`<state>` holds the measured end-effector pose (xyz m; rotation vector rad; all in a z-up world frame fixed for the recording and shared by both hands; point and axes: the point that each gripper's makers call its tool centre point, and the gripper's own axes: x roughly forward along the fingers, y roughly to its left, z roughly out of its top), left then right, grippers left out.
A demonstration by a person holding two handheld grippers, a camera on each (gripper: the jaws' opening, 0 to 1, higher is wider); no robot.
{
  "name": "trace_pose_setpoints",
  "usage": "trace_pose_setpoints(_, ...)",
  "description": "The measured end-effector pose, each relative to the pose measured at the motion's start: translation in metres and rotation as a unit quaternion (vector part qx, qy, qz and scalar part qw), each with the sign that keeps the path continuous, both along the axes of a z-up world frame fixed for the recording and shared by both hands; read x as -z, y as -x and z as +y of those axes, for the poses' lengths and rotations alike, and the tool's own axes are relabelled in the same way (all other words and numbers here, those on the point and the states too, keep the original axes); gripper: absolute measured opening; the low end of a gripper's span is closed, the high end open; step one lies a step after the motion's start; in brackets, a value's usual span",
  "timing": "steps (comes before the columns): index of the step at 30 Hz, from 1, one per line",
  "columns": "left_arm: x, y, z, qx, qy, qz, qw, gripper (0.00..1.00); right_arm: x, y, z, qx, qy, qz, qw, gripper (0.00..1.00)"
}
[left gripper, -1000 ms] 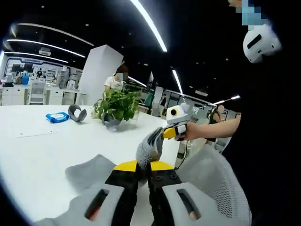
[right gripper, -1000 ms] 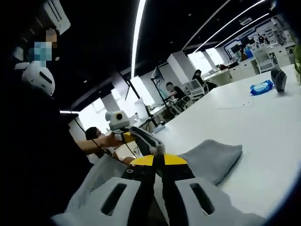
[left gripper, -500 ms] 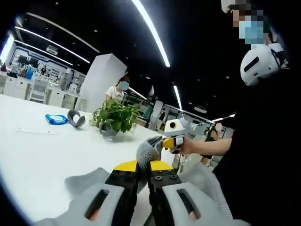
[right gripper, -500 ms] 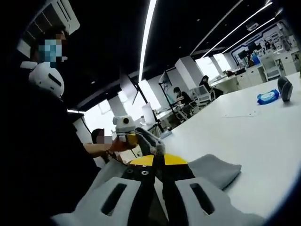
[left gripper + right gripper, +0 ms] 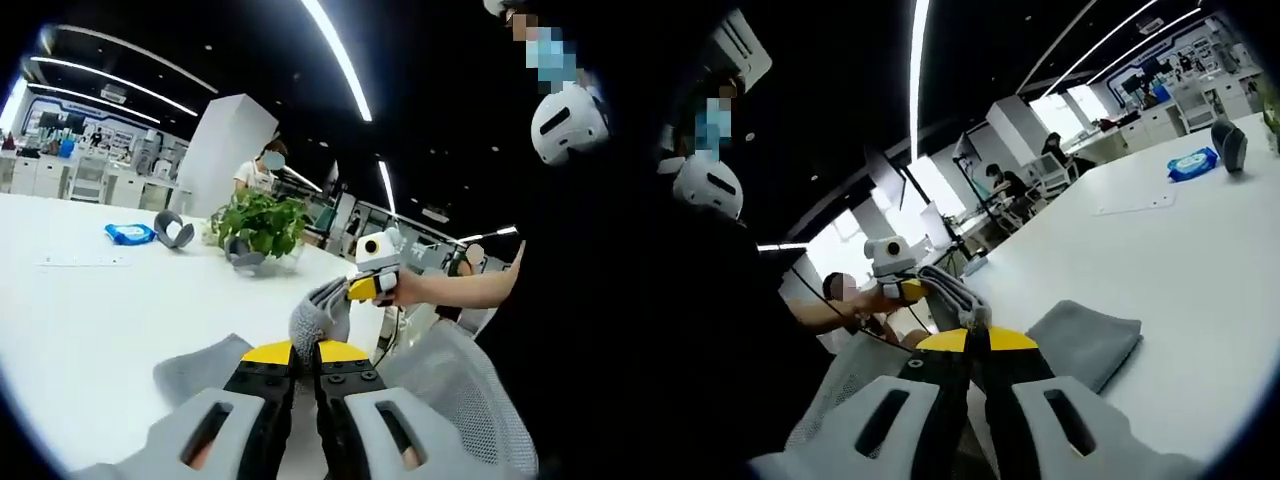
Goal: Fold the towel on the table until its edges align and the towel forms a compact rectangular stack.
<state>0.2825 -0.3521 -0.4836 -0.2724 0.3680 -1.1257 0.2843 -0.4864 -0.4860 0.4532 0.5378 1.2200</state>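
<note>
Now both grippers pinch the grey towel [image 5: 320, 312] at its near edge, jaws pressed together on the cloth and lifted above the white desk [image 5: 90, 300]; its far part lies flat. The left gripper [image 5: 303, 352] and right gripper [image 5: 978, 341] should travel level, carrying the held edge over onto the far edge squarely.

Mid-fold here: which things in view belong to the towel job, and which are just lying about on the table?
Part of the job:
- grey terry towel, lifted edge pinched by both grippers
- left gripper
- right gripper
- white table

Lying about:
- green potted plant
- blue wipes packet
- grey curved band
- white paper sheet
</note>
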Motion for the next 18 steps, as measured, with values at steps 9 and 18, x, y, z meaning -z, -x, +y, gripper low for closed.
trace_pose_setpoints(9,0.027,-0.024,0.007,-0.022,-0.002,0.060,0.9980,0.06,0.028,-0.027,0.001,0.004,0.022,0.057,0.9981,0.02)
trace_pose_setpoints(18,0.061,-0.059,0.008,-0.054,-0.059,0.076,0.9938,0.06,0.059,-0.055,0.002,0.048,0.091,0.078,0.9916,0.01)
